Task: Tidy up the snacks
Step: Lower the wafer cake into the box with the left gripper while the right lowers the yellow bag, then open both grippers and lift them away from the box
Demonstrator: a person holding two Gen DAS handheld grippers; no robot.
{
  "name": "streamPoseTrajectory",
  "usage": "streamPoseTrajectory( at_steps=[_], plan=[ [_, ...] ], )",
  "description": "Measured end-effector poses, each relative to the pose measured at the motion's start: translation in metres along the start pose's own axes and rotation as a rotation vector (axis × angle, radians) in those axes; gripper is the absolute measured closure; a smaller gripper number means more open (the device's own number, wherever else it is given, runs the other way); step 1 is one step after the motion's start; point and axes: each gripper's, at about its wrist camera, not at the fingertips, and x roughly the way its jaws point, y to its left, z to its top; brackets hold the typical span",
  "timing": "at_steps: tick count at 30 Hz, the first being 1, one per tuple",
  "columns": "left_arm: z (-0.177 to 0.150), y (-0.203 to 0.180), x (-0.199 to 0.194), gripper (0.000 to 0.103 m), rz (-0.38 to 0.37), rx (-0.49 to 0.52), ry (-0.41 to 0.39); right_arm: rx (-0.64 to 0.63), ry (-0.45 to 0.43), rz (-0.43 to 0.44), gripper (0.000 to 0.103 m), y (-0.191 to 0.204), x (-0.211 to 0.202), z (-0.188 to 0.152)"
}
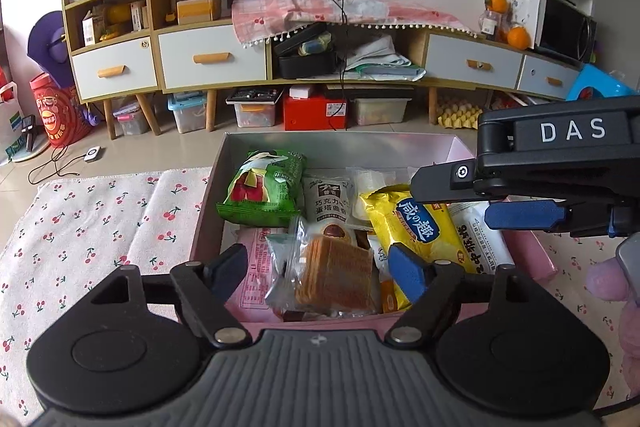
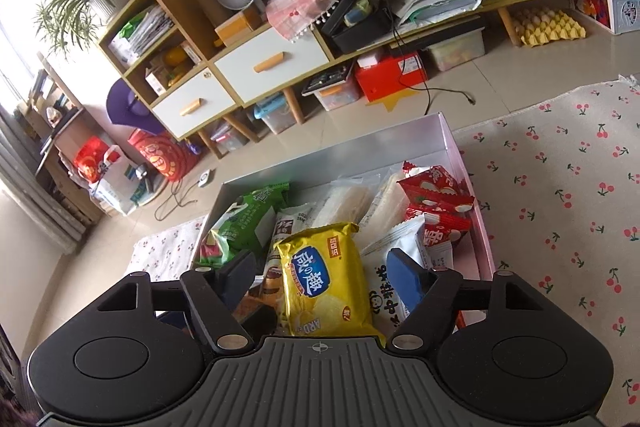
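Observation:
A pink box point(image 1: 208, 211) on a cherry-print cloth holds several snacks. In the left wrist view my left gripper point(image 1: 320, 267) is open above a clear pack of wafers point(image 1: 332, 275) at the near end. A yellow chip bag point(image 1: 416, 227), a green bag point(image 1: 264, 191) and a white cookie pack point(image 1: 326, 201) lie beside it. My right gripper point(image 1: 500, 203) reaches in from the right, over the yellow bag. In the right wrist view my right gripper point(image 2: 320, 279) is open, its fingers on either side of the yellow chip bag point(image 2: 324, 283). Red packs point(image 2: 436, 199) lie at the box's right.
The cherry-print cloth point(image 1: 92, 227) spreads to both sides of the box point(image 2: 444, 139). A long wooden cabinet point(image 1: 212, 59) with drawers stands behind, with storage bins point(image 1: 256, 111) and a red box point(image 1: 314, 109) under it. A cable and small white device point(image 1: 92, 155) lie on the floor.

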Motion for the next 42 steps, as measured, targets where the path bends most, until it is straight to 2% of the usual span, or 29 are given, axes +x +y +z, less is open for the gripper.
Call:
streamPoseTrajectory(
  at_steps=[9, 11, 13, 18, 21, 27, 31, 37, 42],
  plan=[
    [0.003, 0.000, -0.013, 0.007, 0.002, -0.026, 0.016, 0.008, -0.015, -0.015, 0.025, -0.003, -0.020, 0.001],
    [0.003, 0.000, -0.020, 0.004, 0.020, -0.025, 0.023, 0.014, -0.016, -0.027, 0.017, -0.007, -0.029, 0.003],
    [0.003, 0.000, -0.025, 0.001, 0.039, -0.017, 0.044, 0.029, -0.024, -0.042, 0.016, -0.011, -0.039, 0.004],
    [0.004, 0.007, -0.036, 0.001, 0.052, -0.064, 0.107, 0.059, -0.011, -0.085, 0.014, -0.020, -0.060, 0.004],
    [0.003, 0.014, -0.043, 0.001, 0.046, -0.107, 0.146, 0.045, 0.006, -0.115, 0.009, -0.020, -0.071, 0.000],
    [-0.003, 0.021, -0.056, 0.001, 0.081, -0.173, 0.248, 0.034, 0.069, -0.148, 0.007, -0.016, -0.088, -0.015],
    [-0.009, 0.021, -0.066, 0.001, 0.085, -0.180, 0.289, 0.000, 0.126, -0.207, 0.006, -0.008, -0.096, -0.030],
    [-0.018, 0.014, -0.081, 0.000, 0.133, -0.164, 0.303, -0.082, 0.174, -0.220, 0.006, 0.005, -0.107, -0.056],
    [-0.024, 0.015, -0.088, 0.000, 0.125, -0.177, 0.307, -0.135, 0.191, -0.231, 0.005, 0.013, -0.111, -0.073]
  ],
)
